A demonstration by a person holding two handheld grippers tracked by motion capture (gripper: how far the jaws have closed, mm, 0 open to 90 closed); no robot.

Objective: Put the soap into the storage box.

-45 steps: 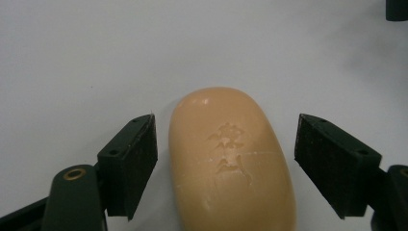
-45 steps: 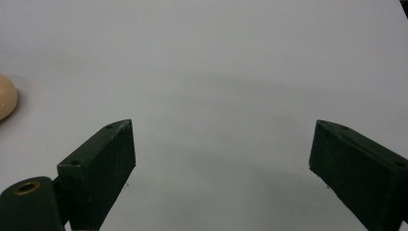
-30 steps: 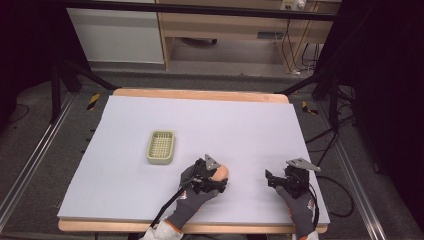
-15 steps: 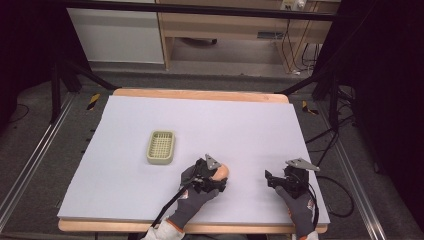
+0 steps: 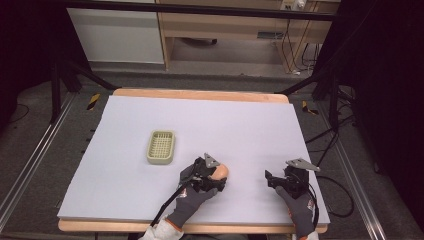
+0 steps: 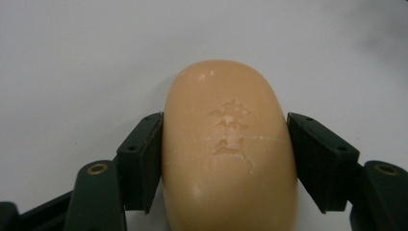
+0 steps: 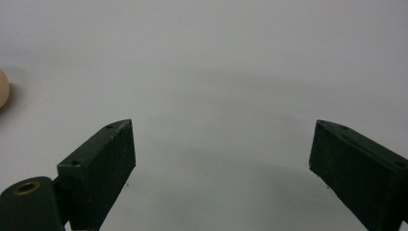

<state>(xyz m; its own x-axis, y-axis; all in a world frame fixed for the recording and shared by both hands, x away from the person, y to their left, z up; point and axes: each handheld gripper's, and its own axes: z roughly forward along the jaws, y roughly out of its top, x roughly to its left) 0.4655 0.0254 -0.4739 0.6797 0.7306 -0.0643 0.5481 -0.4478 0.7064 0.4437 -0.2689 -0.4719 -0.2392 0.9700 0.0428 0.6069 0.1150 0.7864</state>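
While clamped in left gripper point(image 6: 226, 159), soap bar point(image 6: 228, 149): peach, oval, embossed.

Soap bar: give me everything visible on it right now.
The soap bar is a peach-orange oval block with rounded ends, a matte, waxy-looking surface, and an embossed mark across its top crossed by a thin scratch line, plus a few small nicks. It lies flat on the pale sheet covering the table, near the front edge, right of the green basket. The left claw is shut on it, one jaw pressed to each long side.
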